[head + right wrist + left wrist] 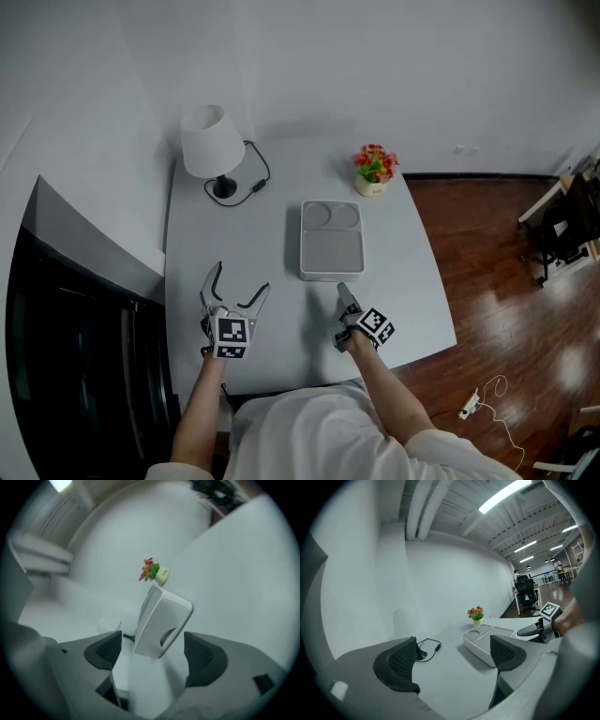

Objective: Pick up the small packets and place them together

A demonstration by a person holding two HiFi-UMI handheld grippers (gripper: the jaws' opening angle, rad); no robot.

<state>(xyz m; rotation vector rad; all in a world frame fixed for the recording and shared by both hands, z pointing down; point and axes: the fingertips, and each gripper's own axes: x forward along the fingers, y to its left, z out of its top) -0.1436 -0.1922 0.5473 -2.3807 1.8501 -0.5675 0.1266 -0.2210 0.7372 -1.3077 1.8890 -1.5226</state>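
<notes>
Head view: my L claw (242, 277) hung over the table (197, 234), near-left of the white tray (305, 246). Its jaws were spread wide w/ nothing betw. them. My R claw (343, 291) sat just near-side of the tray's front edge, seen edge-on, so its gap was hard to read here. The tray had two round wells at the far end and one big rectangular well. I saw only bare white floor in each. A lamp (212, 142) stood far-left of the tray, its black cable (255, 178) looping beside it. A flower pot (375, 171) stood just beyond the tray's far-right corner. I couldn't tell from any view where the small packets lay.

L claw view: the L claw (452, 656) had both pads well apart, only table surface betw. them. The tray (474, 644) lay ahead, partly behind the right pad, wells bare. The pot (476, 614) was behind the tray, the cable (431, 645) left of it. The R claw (532, 630) showed right of the tray.

R claw view: the R claw (154, 653) was open wide, holding nothing. The tray (161, 613) showed ahead betw. the pads, untouched, and the pot (154, 571) beyond it.
</notes>
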